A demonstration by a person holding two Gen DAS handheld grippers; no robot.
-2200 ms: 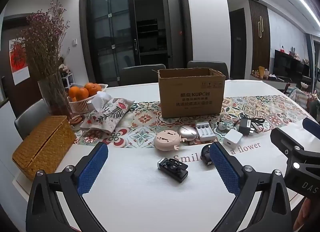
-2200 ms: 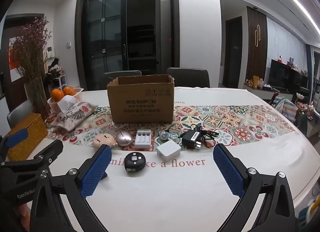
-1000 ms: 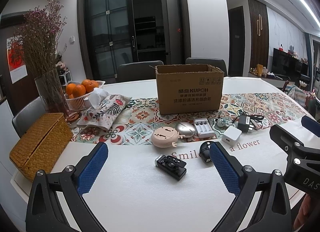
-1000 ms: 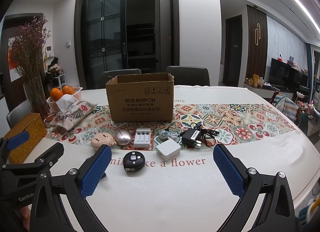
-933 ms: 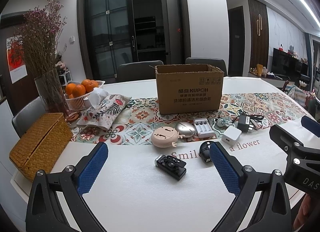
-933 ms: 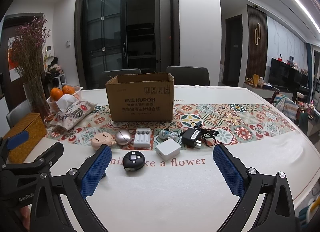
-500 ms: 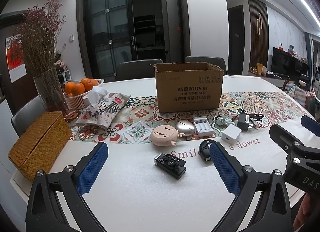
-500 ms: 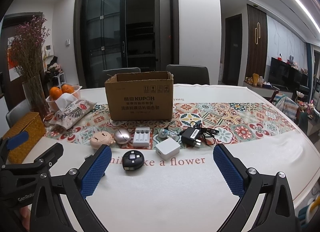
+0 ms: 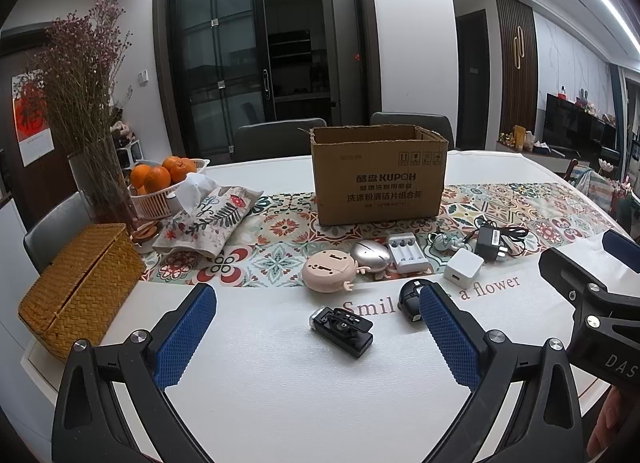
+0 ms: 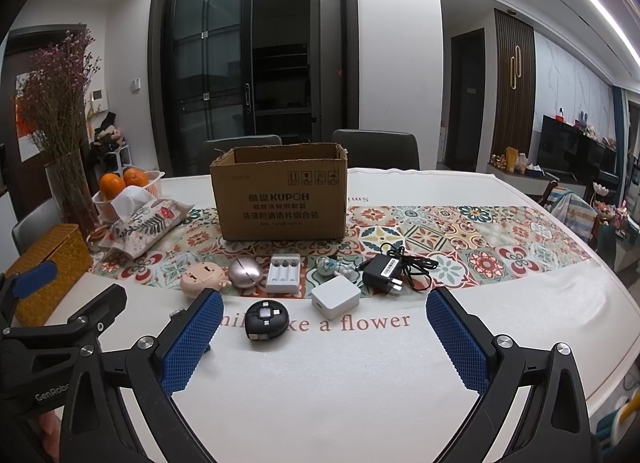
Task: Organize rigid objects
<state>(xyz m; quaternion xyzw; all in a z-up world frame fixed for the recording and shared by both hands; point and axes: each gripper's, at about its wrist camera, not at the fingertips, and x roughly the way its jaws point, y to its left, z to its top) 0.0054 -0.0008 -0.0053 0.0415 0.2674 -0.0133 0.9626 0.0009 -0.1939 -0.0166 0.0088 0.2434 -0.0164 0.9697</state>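
An open cardboard box [image 9: 380, 175] [image 10: 280, 193] stands on the patterned runner. In front of it lie a pink round gadget [image 9: 329, 270], a silver oval case [image 9: 370, 256], a white battery charger [image 9: 407, 252], a small figurine [image 10: 333, 265], a black adapter with cable [image 10: 386, 268], a white cube charger [image 10: 335, 296], a black round device [image 10: 266, 319] and a black rectangular device [image 9: 342, 330]. My left gripper [image 9: 316, 335] is open and empty above the table, just short of the black rectangular device. My right gripper [image 10: 324, 339] is open and empty, near the black round device.
A wicker box [image 9: 76, 291], a vase of dried flowers [image 9: 100, 183], a basket of oranges [image 9: 164, 183] and a fabric tissue pouch [image 9: 208, 219] sit at the left. Chairs [image 10: 376, 149] stand behind the table [image 10: 360, 383].
Both grippers have drifted slightly forward and lower toward the items; the box and objects look a little closer. Nothing was grasped or moved.
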